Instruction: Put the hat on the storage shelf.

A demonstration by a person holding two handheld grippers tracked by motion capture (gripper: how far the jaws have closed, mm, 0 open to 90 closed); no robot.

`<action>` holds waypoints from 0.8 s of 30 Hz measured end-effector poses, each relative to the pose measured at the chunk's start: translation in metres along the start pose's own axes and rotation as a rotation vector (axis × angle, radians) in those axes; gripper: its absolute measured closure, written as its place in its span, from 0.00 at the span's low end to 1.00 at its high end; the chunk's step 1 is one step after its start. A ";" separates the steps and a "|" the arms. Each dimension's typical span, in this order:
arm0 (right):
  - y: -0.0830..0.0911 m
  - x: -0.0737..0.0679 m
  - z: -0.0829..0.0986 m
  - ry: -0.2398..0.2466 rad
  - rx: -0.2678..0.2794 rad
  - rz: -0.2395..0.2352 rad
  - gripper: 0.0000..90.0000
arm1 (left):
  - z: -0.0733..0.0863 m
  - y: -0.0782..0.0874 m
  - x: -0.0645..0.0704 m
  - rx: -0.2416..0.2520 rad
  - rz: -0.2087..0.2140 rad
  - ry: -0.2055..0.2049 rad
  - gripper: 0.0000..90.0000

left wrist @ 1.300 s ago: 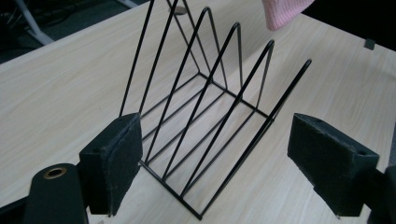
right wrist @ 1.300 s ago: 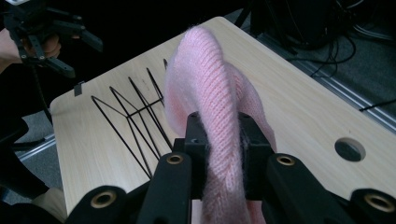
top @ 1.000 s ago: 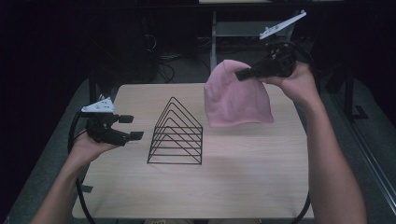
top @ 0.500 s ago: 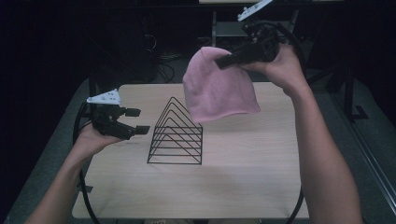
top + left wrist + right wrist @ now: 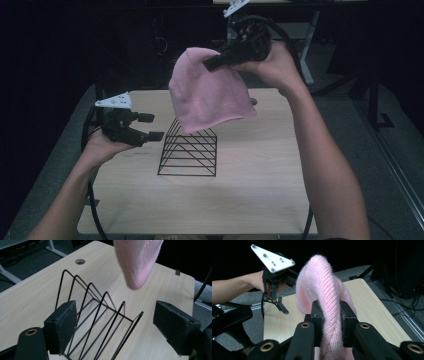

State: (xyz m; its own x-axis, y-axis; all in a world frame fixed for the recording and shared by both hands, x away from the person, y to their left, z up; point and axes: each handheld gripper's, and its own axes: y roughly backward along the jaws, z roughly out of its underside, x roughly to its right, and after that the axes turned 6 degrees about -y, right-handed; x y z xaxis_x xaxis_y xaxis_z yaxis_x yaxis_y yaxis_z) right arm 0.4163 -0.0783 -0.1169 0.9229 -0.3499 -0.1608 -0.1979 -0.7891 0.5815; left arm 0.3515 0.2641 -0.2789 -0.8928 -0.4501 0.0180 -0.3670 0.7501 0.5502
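Pink knit hat hangs pinched in right gripper, seemingly above wire rack.

Setting: lab or office-type workroom, darkened surroundings. Evidence: light wood-laminate desk with rounded corners and round cable grommet hole; grey carpet floor; second desk on white metal legs behind; loose cables on floor under neighbouring desk; metal floor rail at right edge.

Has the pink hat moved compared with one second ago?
Yes. The pink hat, clamped in the right gripper, moved left, from beside the wire rack to above it.
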 end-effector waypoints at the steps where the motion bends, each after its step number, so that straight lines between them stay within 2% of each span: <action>1: -0.002 -0.001 -0.002 0.004 0.000 -0.004 0.85 | 0.000 0.000 0.000 0.000 0.004 0.004 0.22; 7: -0.014 -0.009 -0.012 0.022 0.005 -0.039 0.85 | 0.000 -0.001 -0.001 -0.002 0.013 0.020 0.27; 14: -0.024 -0.014 -0.021 0.056 0.013 -0.054 0.85 | 0.002 0.000 -0.002 0.024 0.062 0.043 0.34; 17: -0.030 -0.016 -0.023 0.058 0.017 -0.064 0.85 | 0.003 0.000 -0.003 0.007 0.075 0.040 0.38; 22: -0.042 -0.020 -0.026 0.068 0.023 -0.088 0.85 | 0.006 -0.001 -0.006 -0.005 0.104 0.052 0.53; 23: -0.044 -0.020 -0.027 0.073 0.022 -0.092 0.85 | 0.007 -0.001 -0.007 -0.009 0.119 0.055 0.58; 24: -0.046 -0.021 -0.028 0.074 0.018 -0.094 0.85 | 0.008 -0.001 -0.008 -0.011 0.138 0.061 0.67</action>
State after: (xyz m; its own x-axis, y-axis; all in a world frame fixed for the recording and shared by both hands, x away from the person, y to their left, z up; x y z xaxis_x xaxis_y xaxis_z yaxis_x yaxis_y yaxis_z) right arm 0.4153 -0.0203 -0.1185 0.9593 -0.2367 -0.1543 -0.1148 -0.8256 0.5525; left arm 0.3568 0.2706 -0.2868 -0.9169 -0.3721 0.1446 -0.2388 0.8015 0.5482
